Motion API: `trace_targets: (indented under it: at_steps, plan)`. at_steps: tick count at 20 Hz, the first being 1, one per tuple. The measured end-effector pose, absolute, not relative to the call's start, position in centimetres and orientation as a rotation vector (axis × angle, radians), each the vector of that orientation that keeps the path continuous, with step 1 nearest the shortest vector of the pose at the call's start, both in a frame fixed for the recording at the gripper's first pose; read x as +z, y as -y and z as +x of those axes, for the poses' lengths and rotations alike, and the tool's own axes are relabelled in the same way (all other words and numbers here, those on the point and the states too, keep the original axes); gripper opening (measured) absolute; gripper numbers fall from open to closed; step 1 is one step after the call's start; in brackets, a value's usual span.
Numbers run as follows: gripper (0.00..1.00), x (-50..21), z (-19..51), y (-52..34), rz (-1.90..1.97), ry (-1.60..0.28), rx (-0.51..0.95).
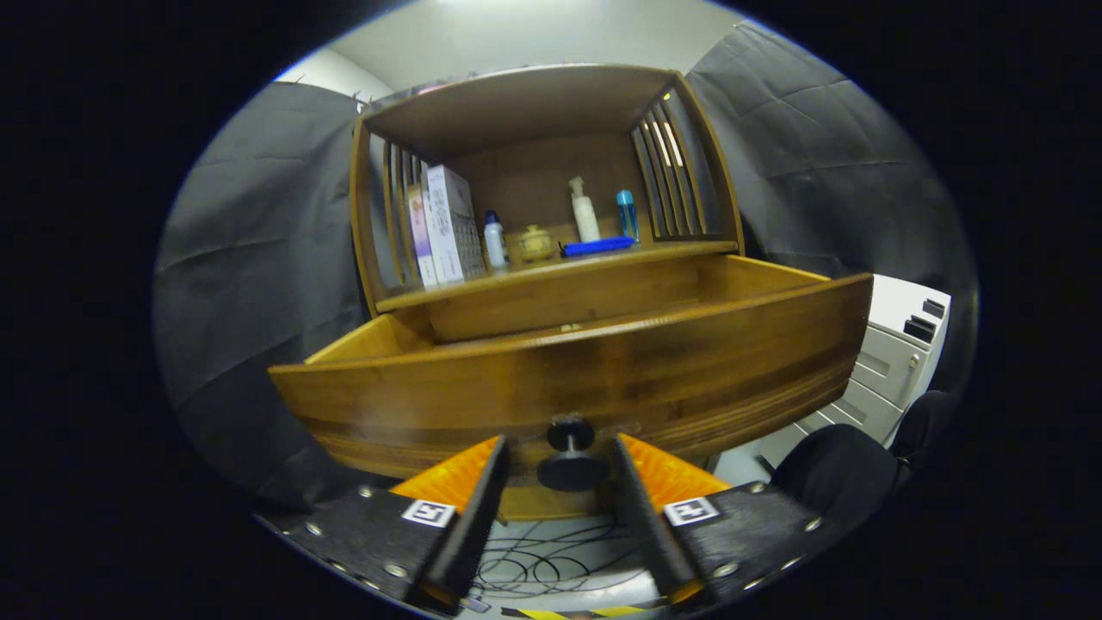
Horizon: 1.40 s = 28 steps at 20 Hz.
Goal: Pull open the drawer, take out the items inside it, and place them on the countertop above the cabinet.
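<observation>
Gripper view: the wooden drawer (585, 379) stands pulled out beneath the countertop (551, 269) of the cabinet. Its dark round knob (572, 452) sits between the gripper (560, 456) fingers, which stand apart, not touching it.

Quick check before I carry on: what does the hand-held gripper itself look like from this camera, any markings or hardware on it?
The hand-held gripper has two flat, wedge-shaped fingers. Each carries a small square black-and-white fiducial tag on its top face. The base plates behind the fingers are dark and studded with round silver screw heads. No cables or sleeve are visible on it.
</observation>
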<state>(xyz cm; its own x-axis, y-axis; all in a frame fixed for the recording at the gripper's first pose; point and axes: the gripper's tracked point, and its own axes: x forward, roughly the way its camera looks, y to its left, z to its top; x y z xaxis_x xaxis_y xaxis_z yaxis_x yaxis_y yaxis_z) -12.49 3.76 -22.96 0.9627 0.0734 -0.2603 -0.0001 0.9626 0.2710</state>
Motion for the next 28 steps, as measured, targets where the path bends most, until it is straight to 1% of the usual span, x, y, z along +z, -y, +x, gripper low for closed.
trace_targets:
  at_steps: [5,8,10,13,18,24,28]
  plan:
    - [0.96,-17.8,-12.0,-2.6,0.260,-0.178,0.033]
    - [0.95,-14.5,-11.1,-1.4,0.210,-0.131,0.008]
    - [0.95,-13.2,-9.9,-1.3,0.173,-0.134,0.008]
    - [0.95,-11.9,-7.8,-1.5,0.135,-0.180,0.012]
    - [0.96,-10.4,-3.6,-0.5,0.101,-0.279,-0.036]
    - [0.96,-12.2,0.7,0.1,0.149,-0.480,-0.110]
    - [0.96,-15.8,2.2,-0.4,0.150,-0.622,-0.125]
